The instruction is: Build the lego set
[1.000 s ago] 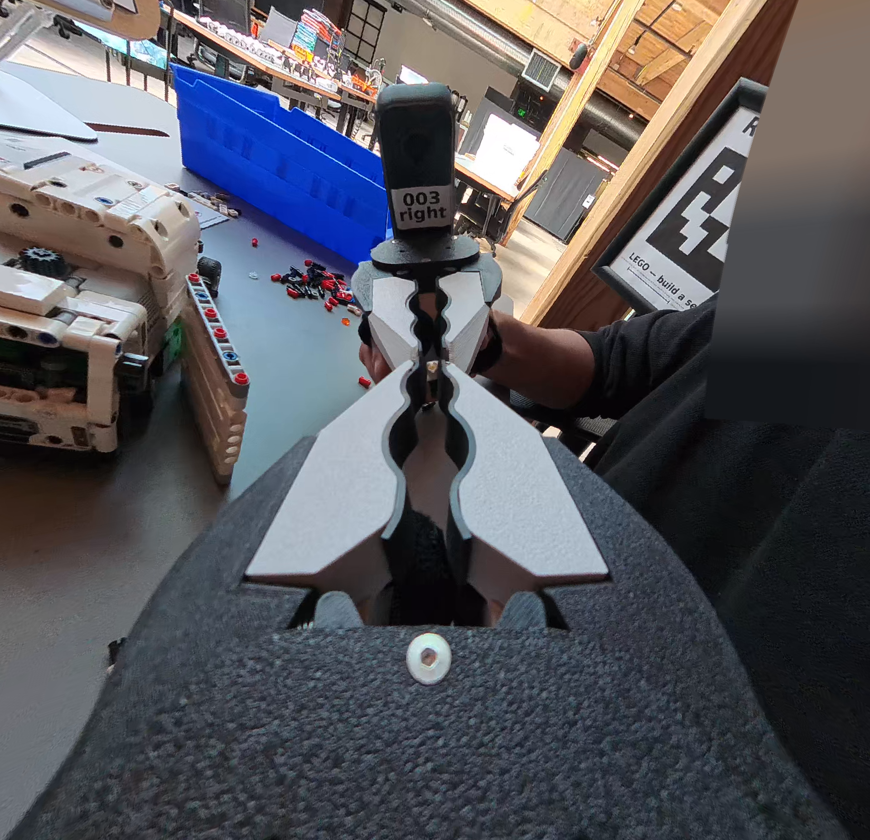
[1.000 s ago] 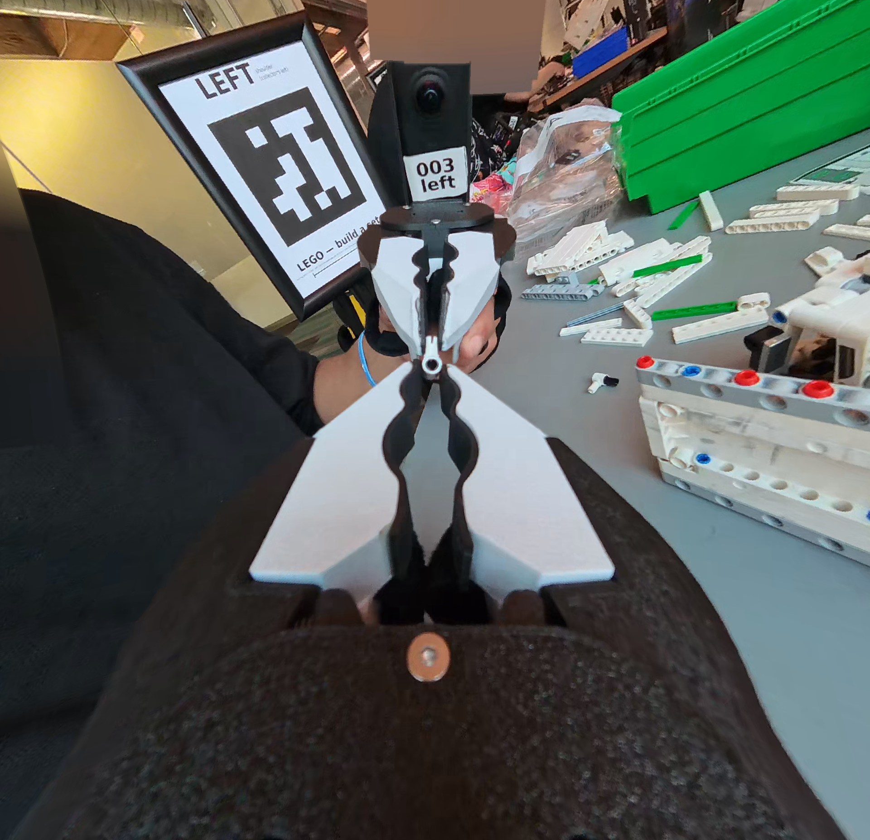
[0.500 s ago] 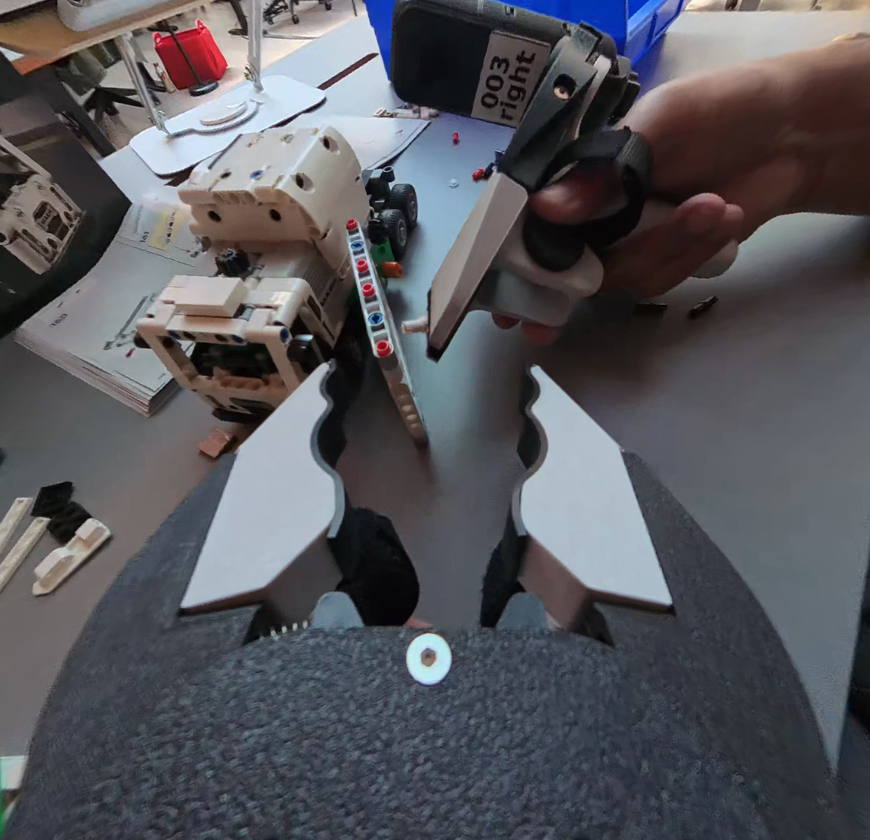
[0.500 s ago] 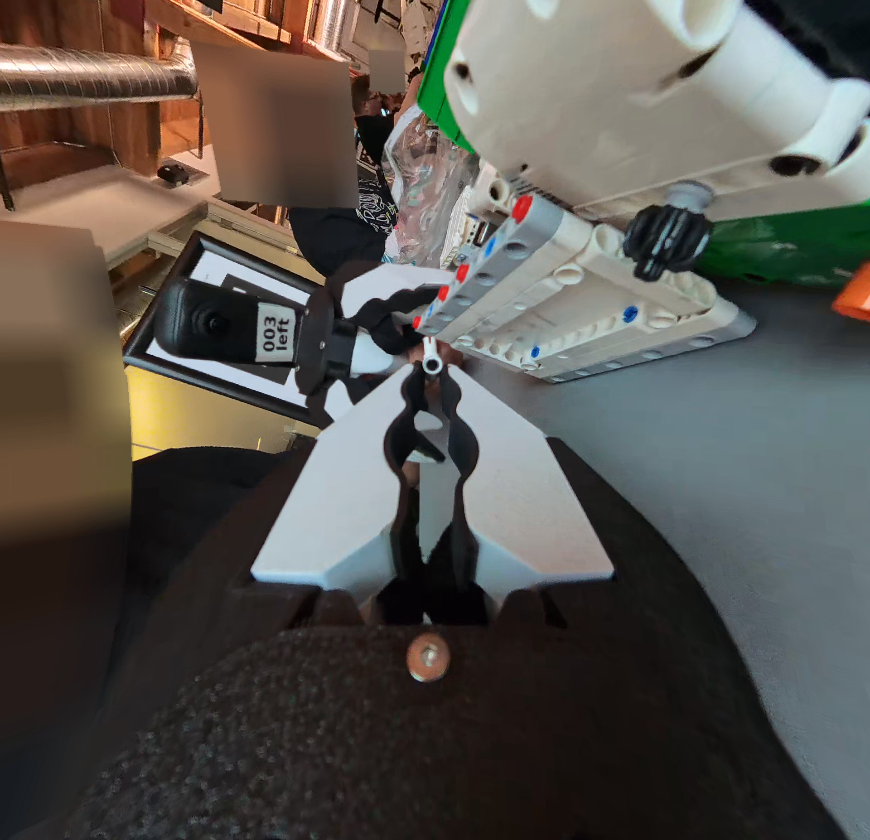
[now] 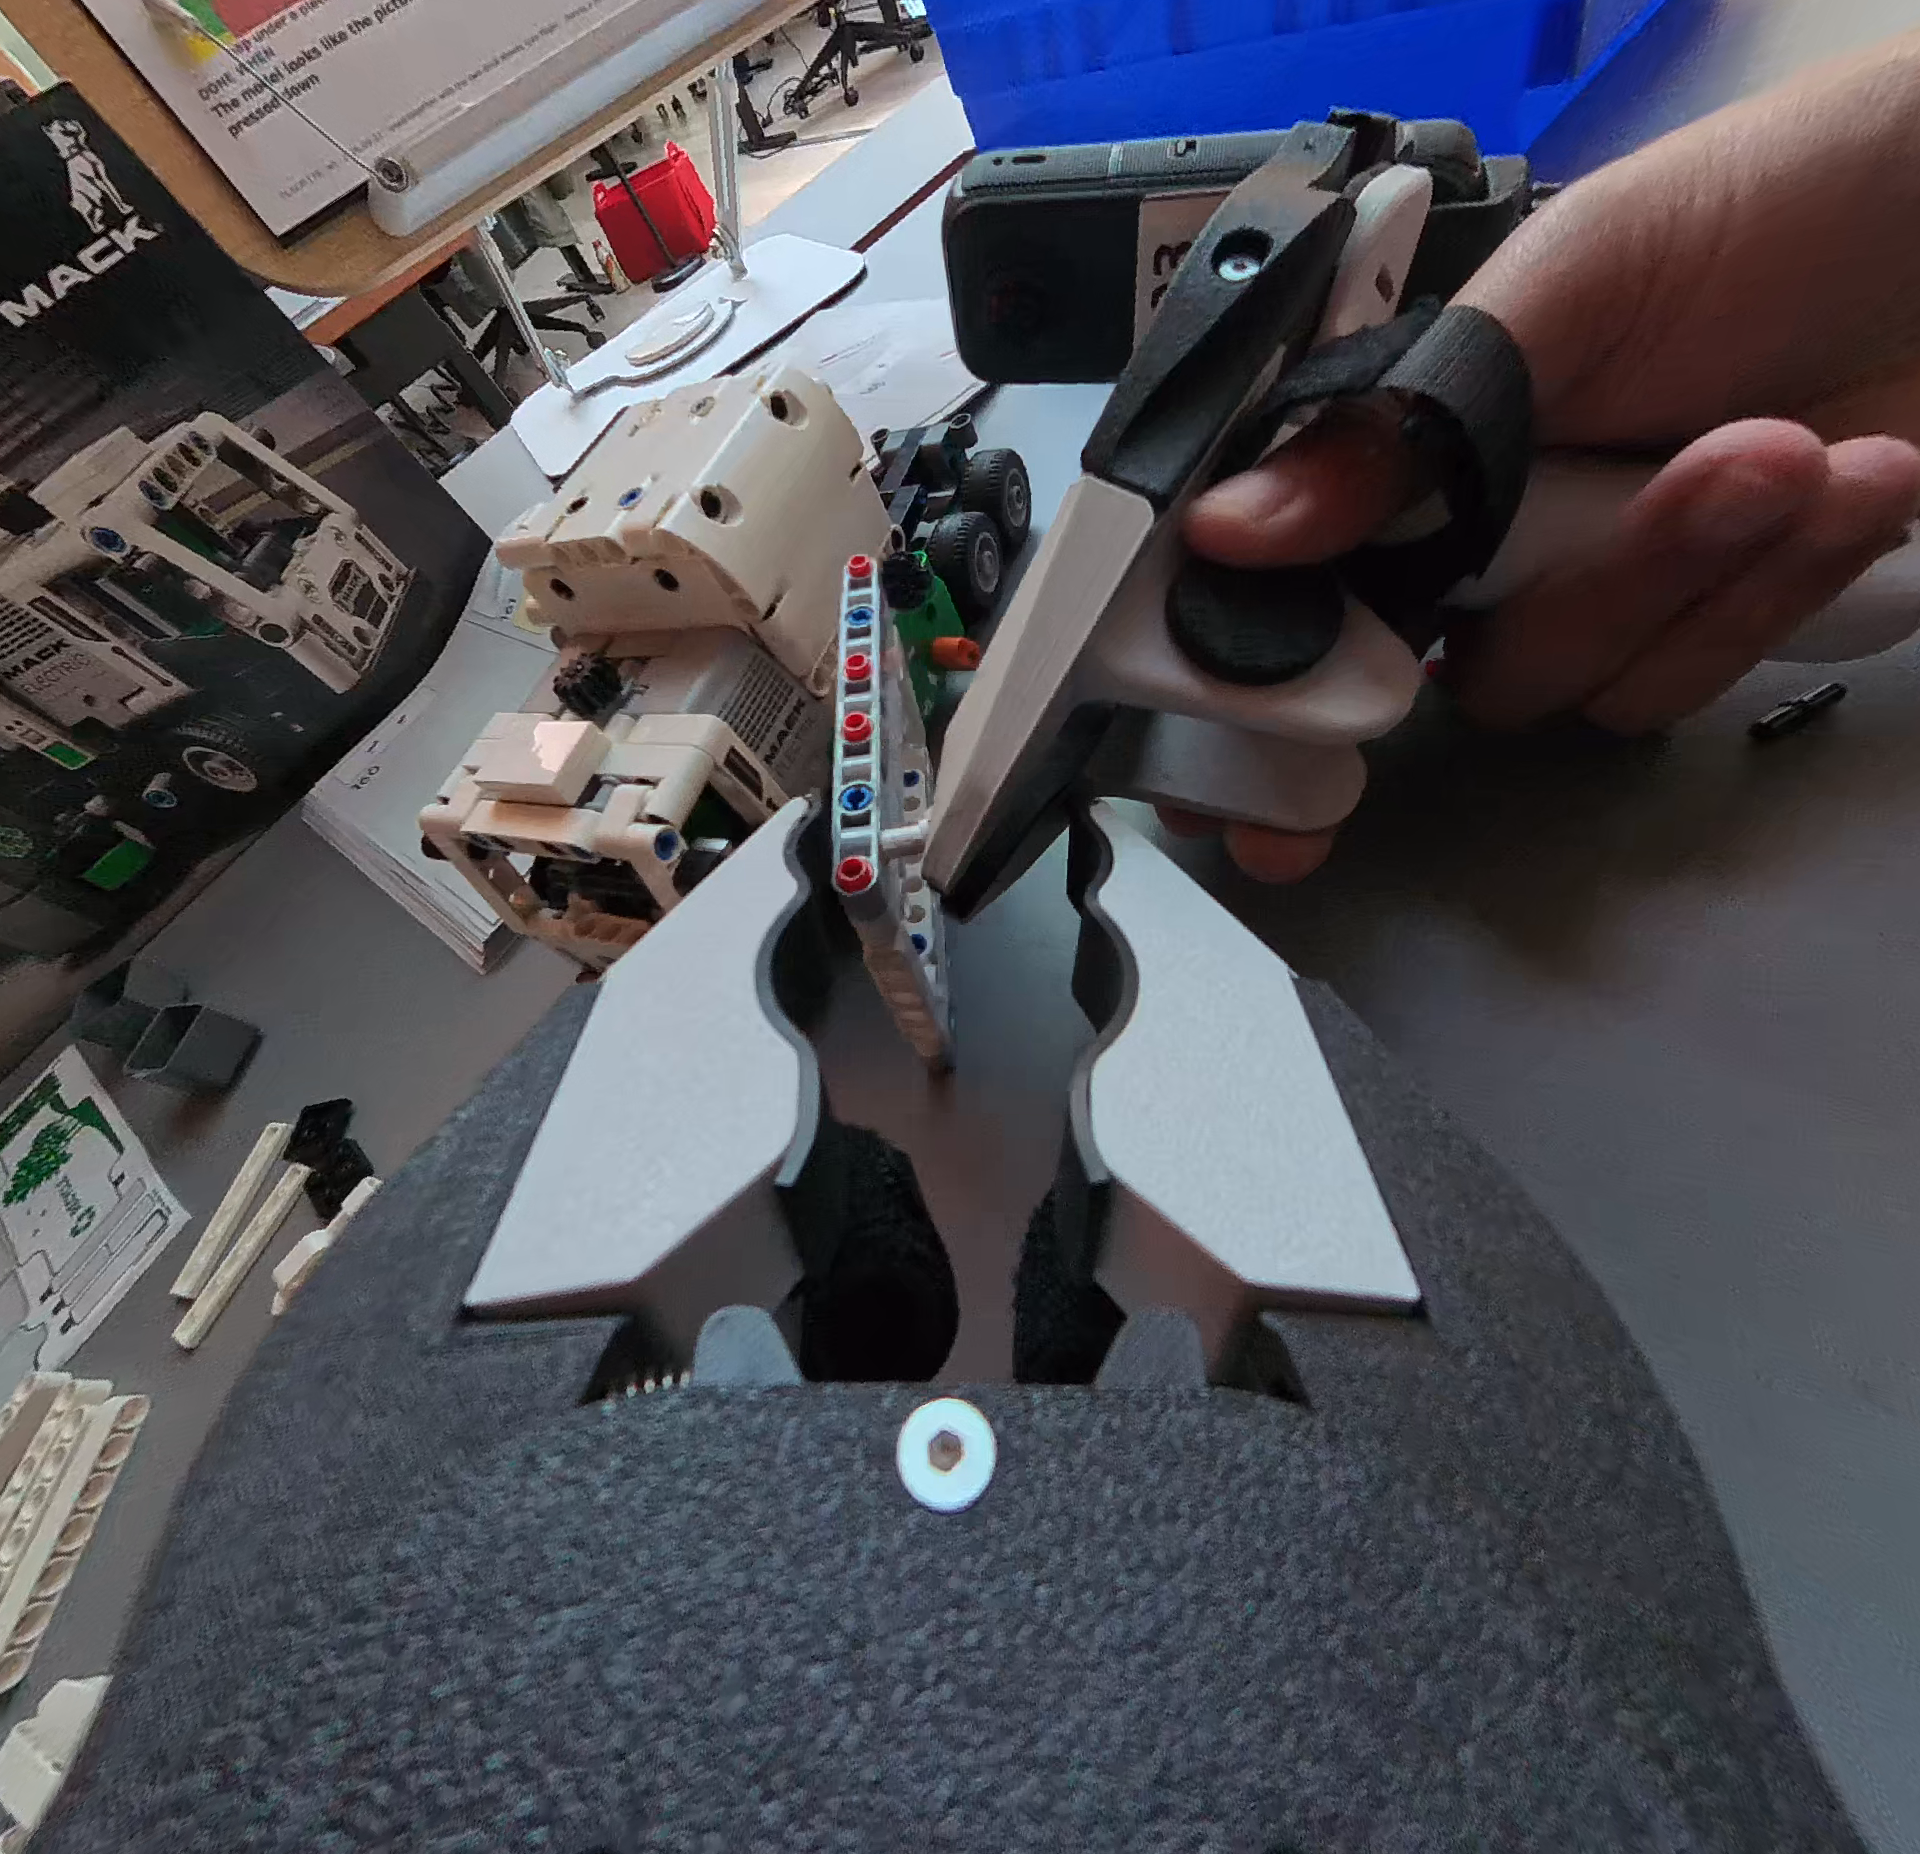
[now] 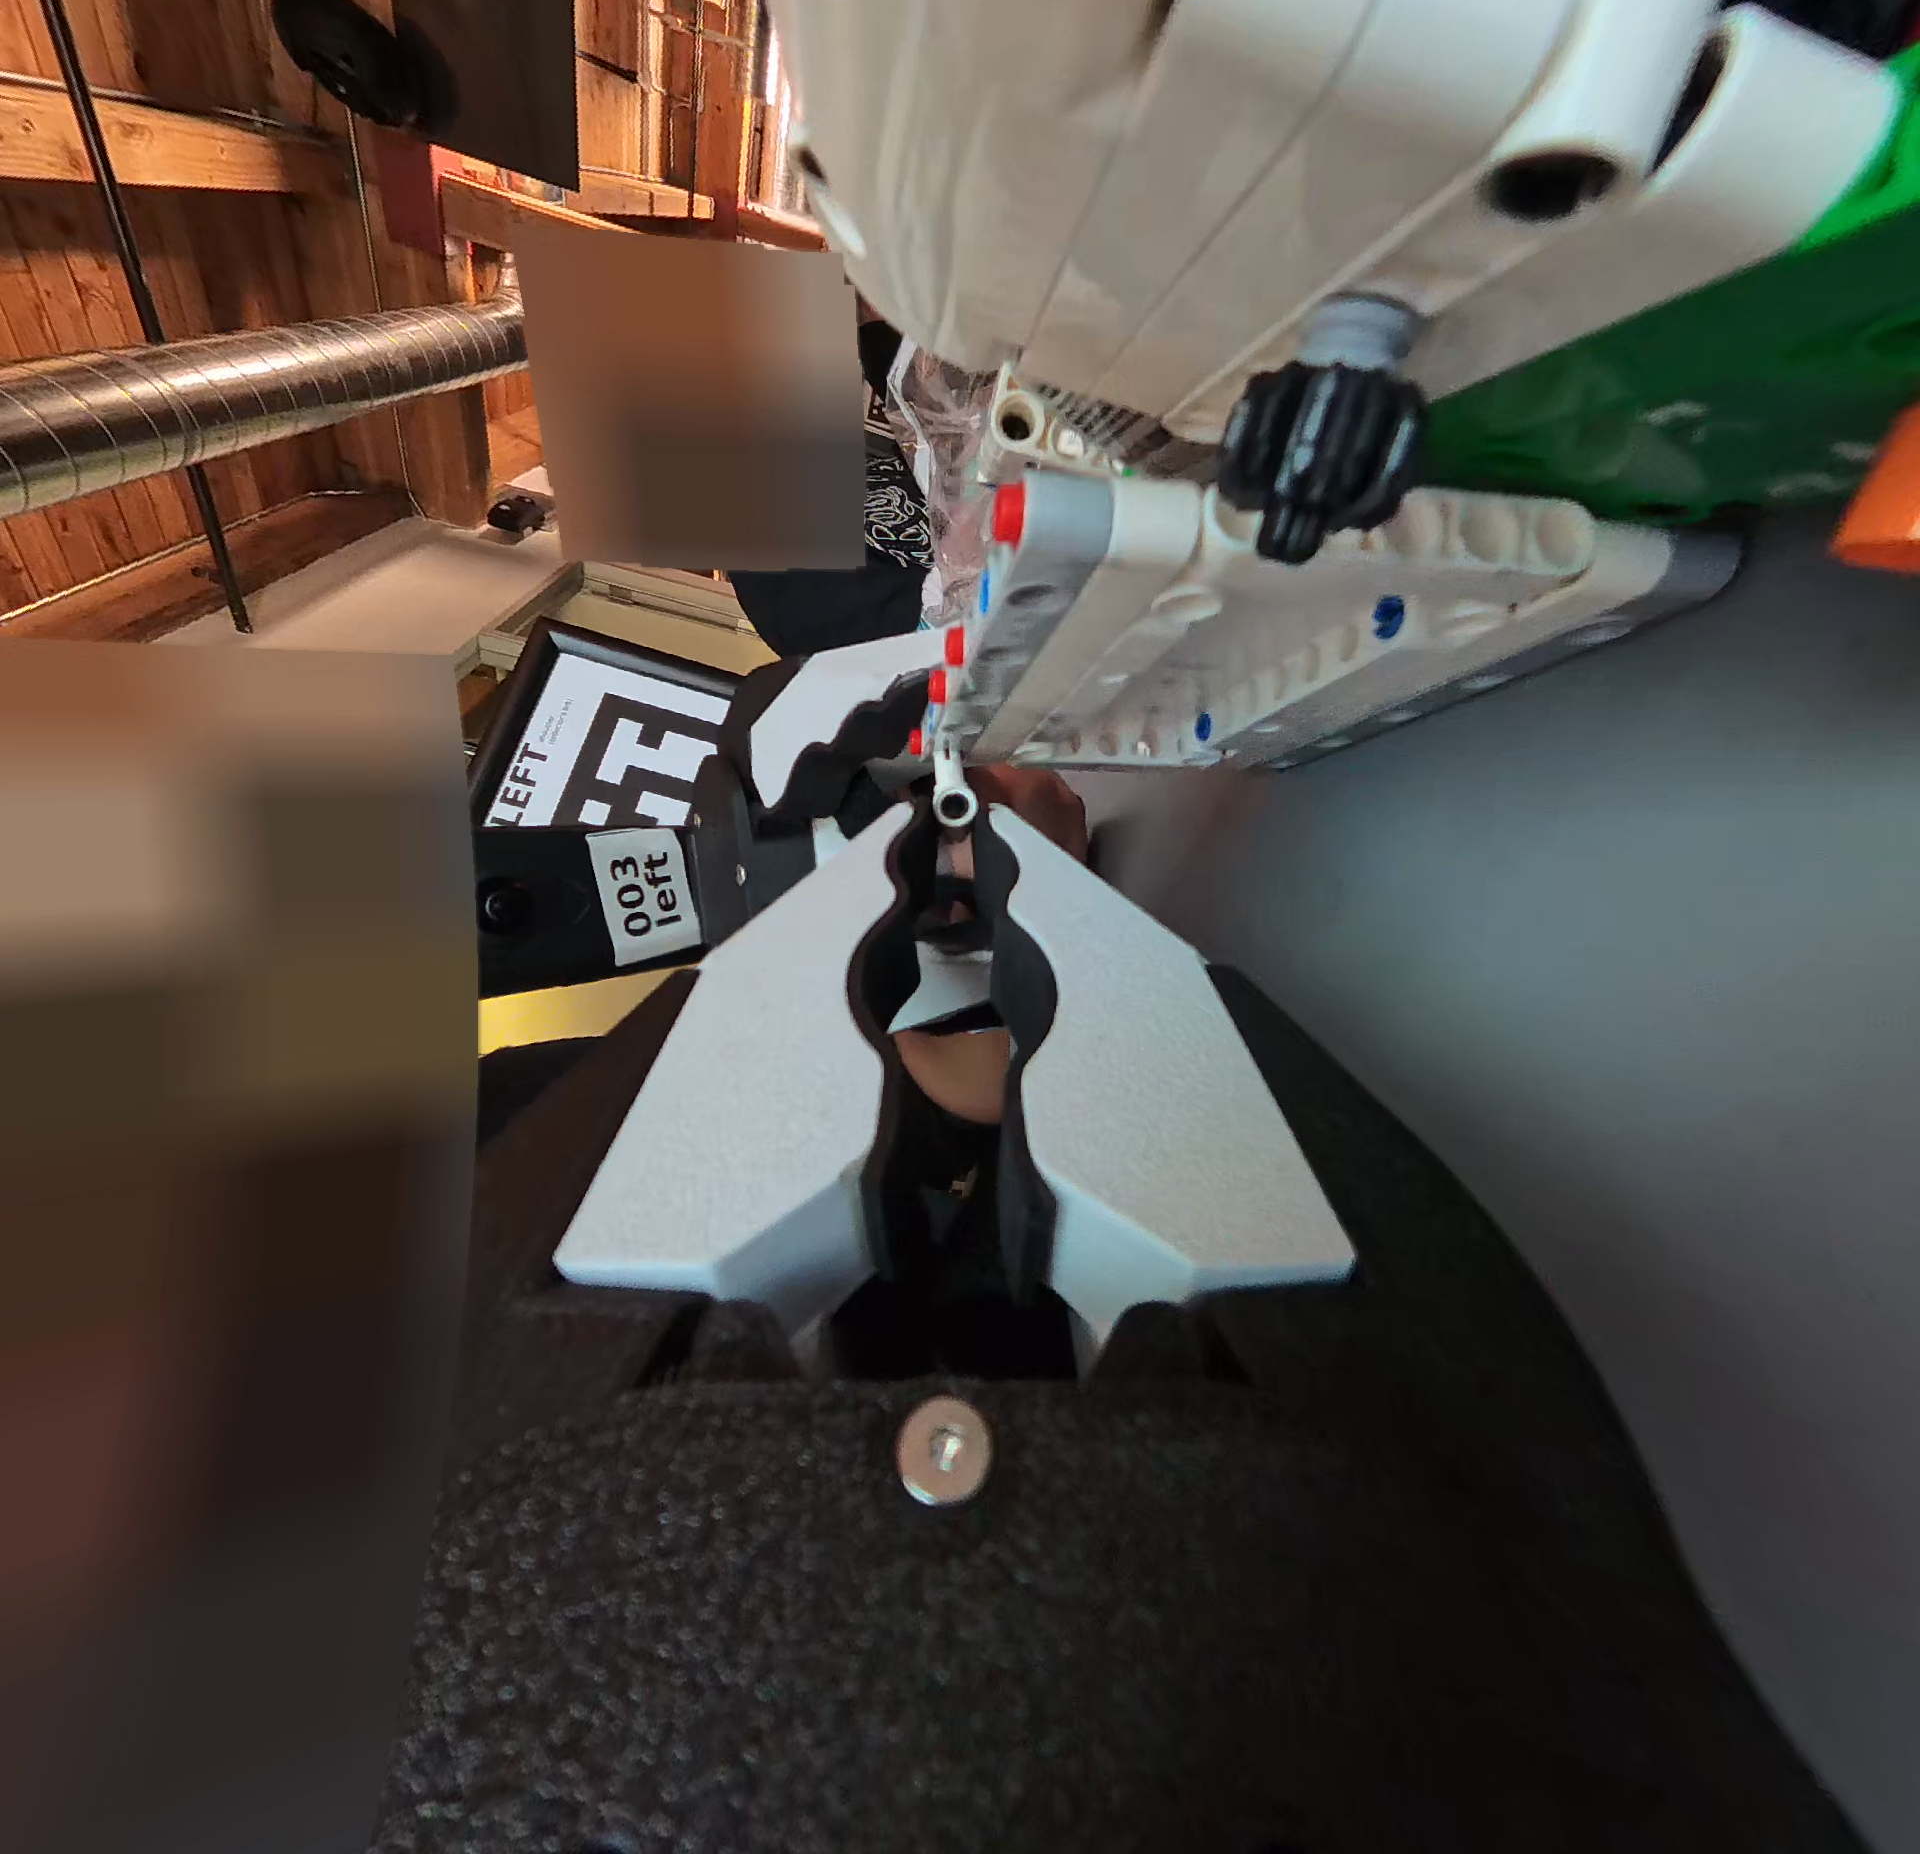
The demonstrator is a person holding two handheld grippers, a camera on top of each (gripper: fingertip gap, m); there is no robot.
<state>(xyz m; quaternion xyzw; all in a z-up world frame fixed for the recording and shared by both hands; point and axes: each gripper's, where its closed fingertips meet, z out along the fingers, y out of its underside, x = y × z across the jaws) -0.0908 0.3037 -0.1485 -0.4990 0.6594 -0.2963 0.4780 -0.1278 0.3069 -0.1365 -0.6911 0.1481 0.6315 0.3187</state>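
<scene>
The white lego truck model (image 5: 675, 578) stands on the grey table. A grey panel with red and blue pins (image 5: 878, 765) leans on its right side. My left gripper (image 5: 940, 869) is open and empty, its fingers on either side of the panel's near end, apart from it. My right gripper (image 6: 951, 838) is shut on a small white pin piece (image 6: 954, 796) and holds it against the panel's edge (image 6: 1195, 641). In the left wrist view the right gripper (image 5: 951, 885) comes in from the right with the pin (image 5: 902, 840) touching the panel.
A blue bin (image 5: 1299, 28) stands at the back, a green bin (image 6: 1714, 402) behind the model. The set's box (image 5: 156, 516) and a booklet (image 5: 416, 817) lie to the left. Loose white beams (image 5: 239, 1243) lie at the near left, a black pin (image 5: 1797, 708) at the right.
Both grippers have come down from facing each other in the air to the model. My left gripper has opened. My right gripper has brought the white pin up to the panel.
</scene>
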